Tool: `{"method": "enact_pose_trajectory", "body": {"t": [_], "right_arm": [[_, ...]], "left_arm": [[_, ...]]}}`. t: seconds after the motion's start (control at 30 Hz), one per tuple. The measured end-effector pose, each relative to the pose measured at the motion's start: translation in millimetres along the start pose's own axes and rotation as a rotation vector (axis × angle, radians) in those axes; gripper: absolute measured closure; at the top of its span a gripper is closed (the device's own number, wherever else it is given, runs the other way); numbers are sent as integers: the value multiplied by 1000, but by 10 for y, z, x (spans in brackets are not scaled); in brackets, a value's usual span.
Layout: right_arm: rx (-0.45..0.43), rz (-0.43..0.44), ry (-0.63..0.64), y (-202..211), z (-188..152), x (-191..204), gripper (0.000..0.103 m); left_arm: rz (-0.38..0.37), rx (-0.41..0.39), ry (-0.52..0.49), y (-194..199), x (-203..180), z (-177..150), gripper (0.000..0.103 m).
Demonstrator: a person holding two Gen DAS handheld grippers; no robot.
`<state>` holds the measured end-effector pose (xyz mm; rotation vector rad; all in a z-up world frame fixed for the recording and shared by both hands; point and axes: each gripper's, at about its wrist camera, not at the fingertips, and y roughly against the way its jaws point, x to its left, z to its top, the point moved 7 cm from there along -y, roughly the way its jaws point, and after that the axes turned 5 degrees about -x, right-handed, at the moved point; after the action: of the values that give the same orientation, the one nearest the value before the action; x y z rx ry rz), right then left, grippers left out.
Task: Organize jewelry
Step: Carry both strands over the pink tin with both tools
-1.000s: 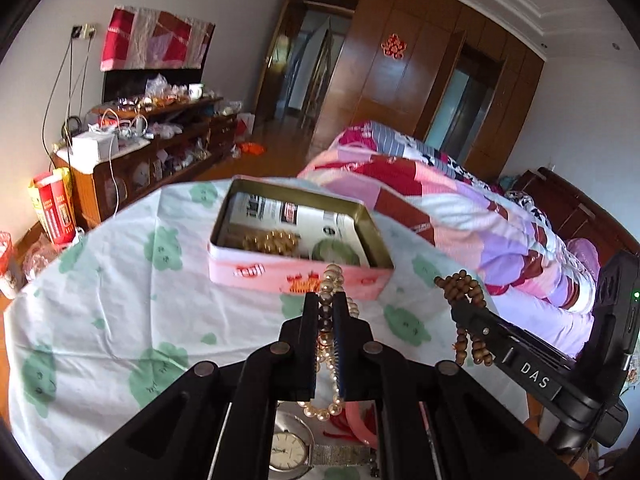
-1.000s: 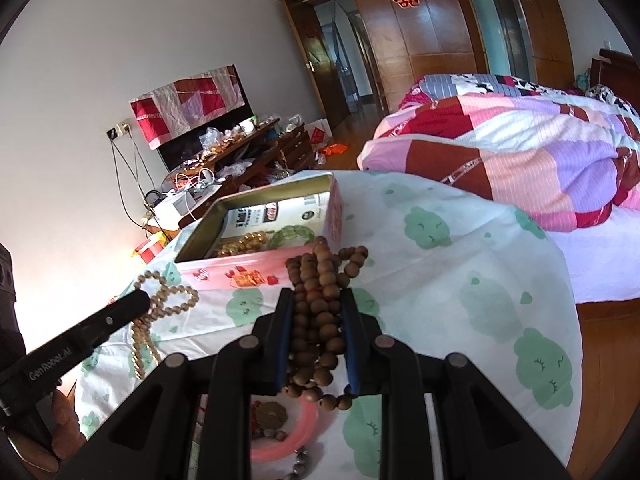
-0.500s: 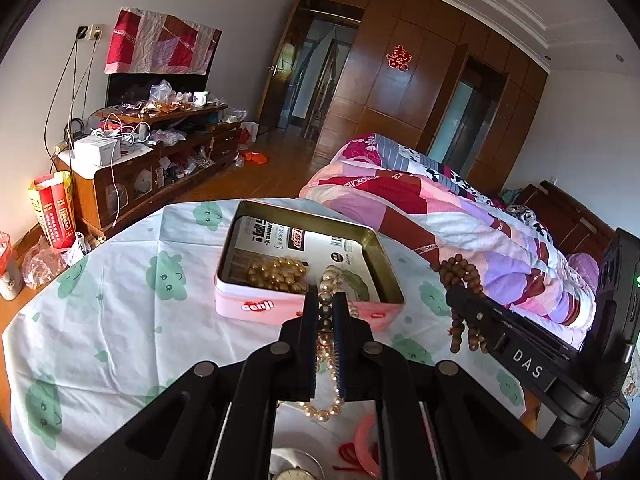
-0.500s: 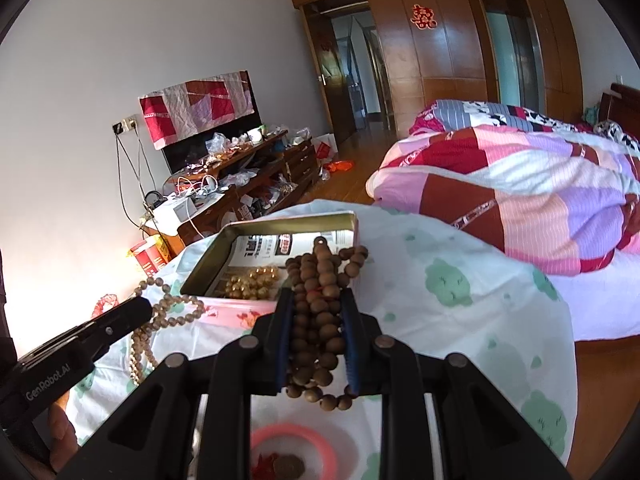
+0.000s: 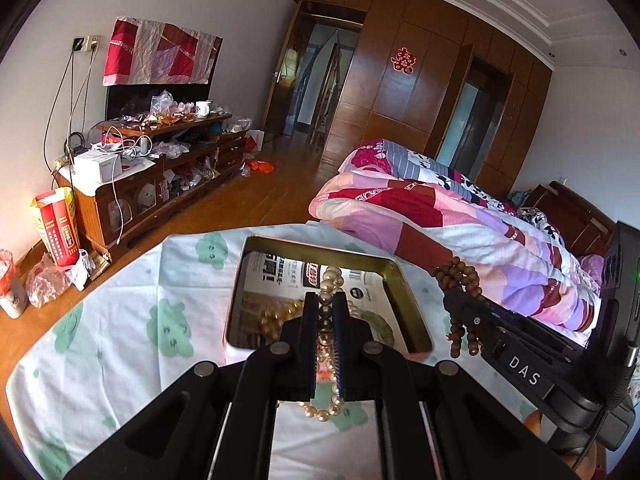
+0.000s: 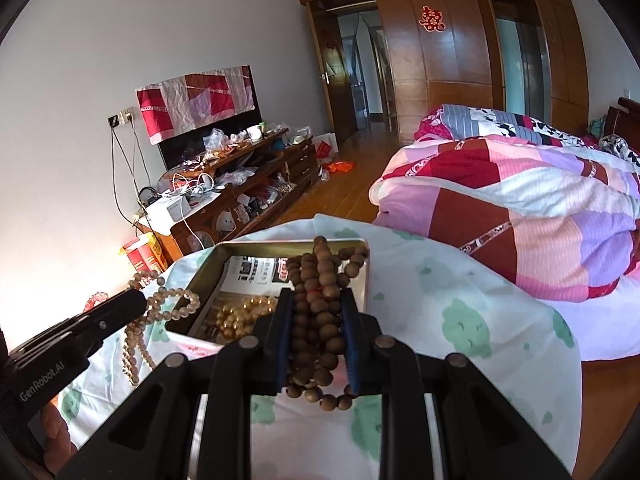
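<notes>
Plainly, "DAS" on right tool [image 5: 460, 304], "GenRobot.AI" on left tool [image 6: 136, 304]

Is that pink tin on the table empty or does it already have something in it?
Not empty. The open tin already holds a heap of gold beads, a green bangle, and a printed paper lining its bottom.

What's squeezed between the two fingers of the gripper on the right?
A bunched strand of brown wooden beads, clamped in the right hand-held gripper near the open tin, clearest in the right wrist view.

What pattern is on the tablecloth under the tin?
The tablecloth is white with green cloud-like shapes, clearest in the right wrist view, around the tin.
</notes>
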<state>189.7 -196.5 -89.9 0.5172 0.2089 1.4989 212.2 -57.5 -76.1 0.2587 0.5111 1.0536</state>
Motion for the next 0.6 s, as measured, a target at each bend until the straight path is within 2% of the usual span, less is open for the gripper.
{"method": "enact_pose_trajectory", "body": {"t": [0.33, 0.6], "right_arm": [[36, 11, 27, -491, 165, 81, 78], [131, -2, 16, -945, 38, -5, 78]], "left_arm": [[26, 45, 6, -544, 132, 118, 98], [17, 111, 31, -963, 219, 82, 98]]}}
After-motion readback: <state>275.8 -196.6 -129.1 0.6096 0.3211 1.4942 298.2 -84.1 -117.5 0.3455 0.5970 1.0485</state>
